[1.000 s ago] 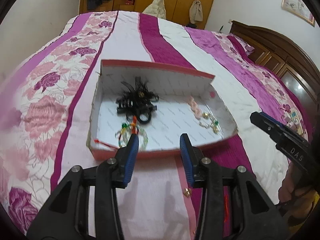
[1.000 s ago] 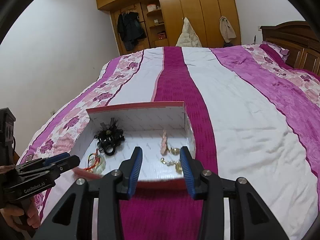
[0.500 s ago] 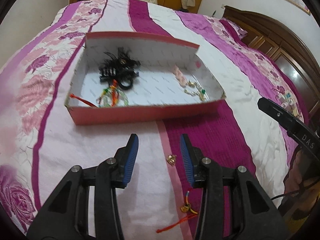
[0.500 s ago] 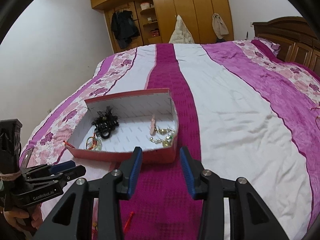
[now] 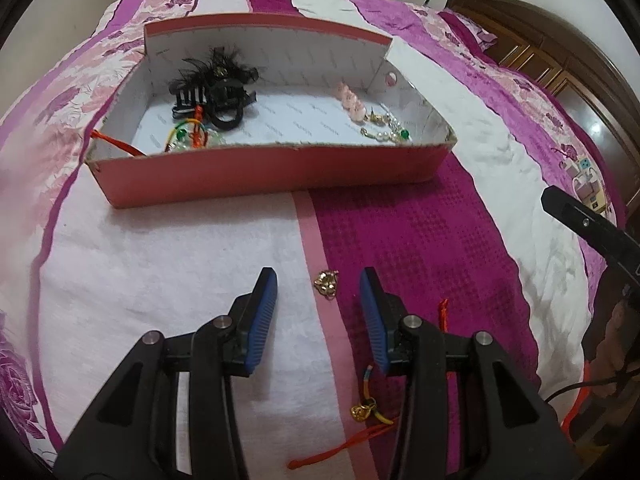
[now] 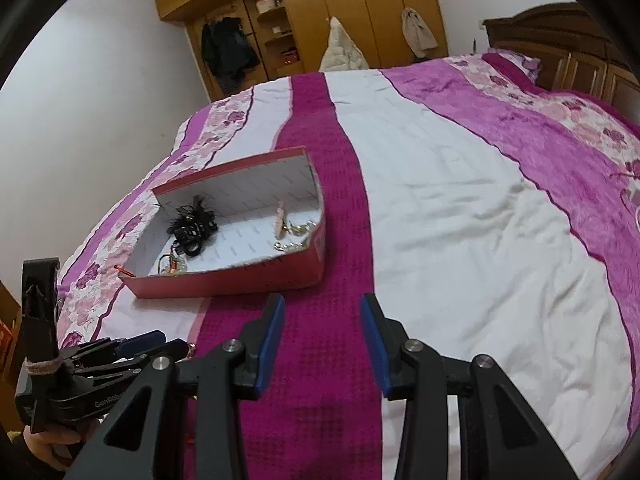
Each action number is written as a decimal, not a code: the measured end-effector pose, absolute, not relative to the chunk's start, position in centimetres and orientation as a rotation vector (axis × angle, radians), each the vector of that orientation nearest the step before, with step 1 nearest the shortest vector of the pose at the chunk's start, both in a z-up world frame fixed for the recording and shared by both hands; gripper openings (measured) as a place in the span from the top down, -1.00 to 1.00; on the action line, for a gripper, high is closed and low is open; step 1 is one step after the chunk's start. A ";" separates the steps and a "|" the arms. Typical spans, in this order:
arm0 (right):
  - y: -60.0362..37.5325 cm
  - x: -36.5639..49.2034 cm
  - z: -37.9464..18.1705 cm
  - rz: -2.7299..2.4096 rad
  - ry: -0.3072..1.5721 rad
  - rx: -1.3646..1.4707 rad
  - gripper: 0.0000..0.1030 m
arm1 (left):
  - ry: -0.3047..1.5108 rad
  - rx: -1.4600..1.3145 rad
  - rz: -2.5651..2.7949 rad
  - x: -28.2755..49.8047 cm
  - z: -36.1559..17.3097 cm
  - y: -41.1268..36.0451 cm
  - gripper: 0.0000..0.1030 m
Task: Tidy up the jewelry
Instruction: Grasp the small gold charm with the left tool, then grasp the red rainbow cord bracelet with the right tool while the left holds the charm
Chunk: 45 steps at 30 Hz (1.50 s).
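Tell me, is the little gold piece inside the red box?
No, the little gold piece lies on the bedspread, outside the red box.

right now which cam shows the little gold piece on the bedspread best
The left wrist view: the gold piece lies in plain sight between the open left claw fingers. The right wrist view does not show it clearly.

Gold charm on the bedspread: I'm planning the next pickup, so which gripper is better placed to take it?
Left. The left gripper is open with the gold charm lying between its fingertips. The right gripper points at bare bedspread.
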State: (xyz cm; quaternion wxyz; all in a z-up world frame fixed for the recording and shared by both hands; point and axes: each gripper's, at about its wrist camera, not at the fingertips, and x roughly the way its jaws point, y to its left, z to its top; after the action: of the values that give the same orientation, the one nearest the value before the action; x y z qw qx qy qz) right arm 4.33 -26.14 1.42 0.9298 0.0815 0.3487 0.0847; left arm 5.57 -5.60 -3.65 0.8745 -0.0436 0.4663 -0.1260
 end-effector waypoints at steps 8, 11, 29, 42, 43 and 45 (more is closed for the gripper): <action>-27.3 3.9 0.0 0.159 0.745 0.211 0.18 | 0.973 -0.053 -0.256 5.8 -4.5 -6.5 0.57; -27.5 3.8 -0.1 0.155 0.749 0.218 0.18 | 0.976 -0.049 -0.249 6.0 -4.8 -6.4 0.89; -25.3 2.5 0.2 0.200 0.756 0.199 0.18 | 0.885 -0.100 -0.185 3.8 -1.1 -2.4 0.89; -20.6 1.4 0.0 0.301 0.809 0.149 0.18 | 0.862 -0.118 -0.140 1.9 -0.5 0.2 0.89; -20.2 1.3 -0.2 0.312 0.820 0.147 0.18 | 0.862 -0.121 -0.140 1.8 -0.6 0.3 0.89; -19.5 1.1 -0.7 0.327 0.840 0.142 0.18 | 0.862 -0.123 -0.138 1.6 -0.7 0.6 0.89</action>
State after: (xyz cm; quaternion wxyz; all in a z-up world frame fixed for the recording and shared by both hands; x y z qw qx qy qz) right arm 1.10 -19.51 -0.70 0.8977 0.0685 0.4057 0.1579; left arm 1.63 0.56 -0.65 0.9044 -0.0597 0.4173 -0.0669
